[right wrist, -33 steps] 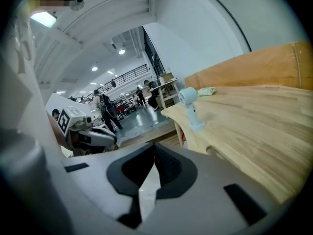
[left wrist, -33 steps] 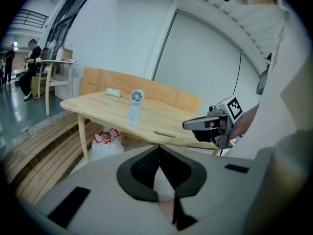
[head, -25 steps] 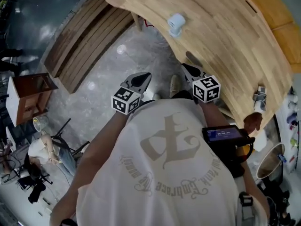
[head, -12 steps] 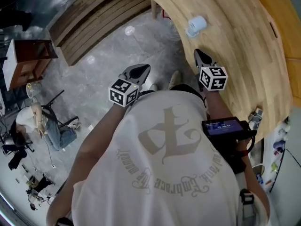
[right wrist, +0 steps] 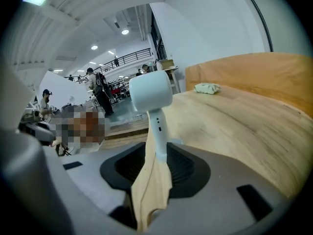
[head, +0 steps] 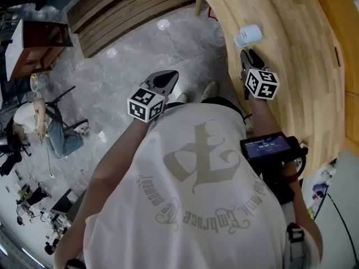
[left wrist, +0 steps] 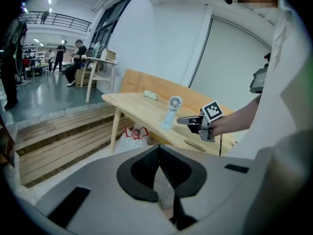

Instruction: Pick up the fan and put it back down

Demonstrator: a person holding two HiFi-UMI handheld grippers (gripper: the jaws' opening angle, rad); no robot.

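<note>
While the right gripper (head: 247,55) is hovering over the table (head: 297,55), jaws just opening and apart, white fan (head: 248,35) is standing upright at its twelve o'clock, handle at their mouth, ungripped, left gripper (head: 167,76) closed at the fan's eight o'clock.

**Right Jaws Parted, Left Shut**

The right gripper (head: 247,56) reached forward on an outstretched arm, pitched downward. Its jaws had just been opening and stood apart, with the handle of the fan (right wrist: 150,94) between them. The left gripper (head: 167,76) was held nearer the torso, also tilted down, jaws together and empty.
</note>
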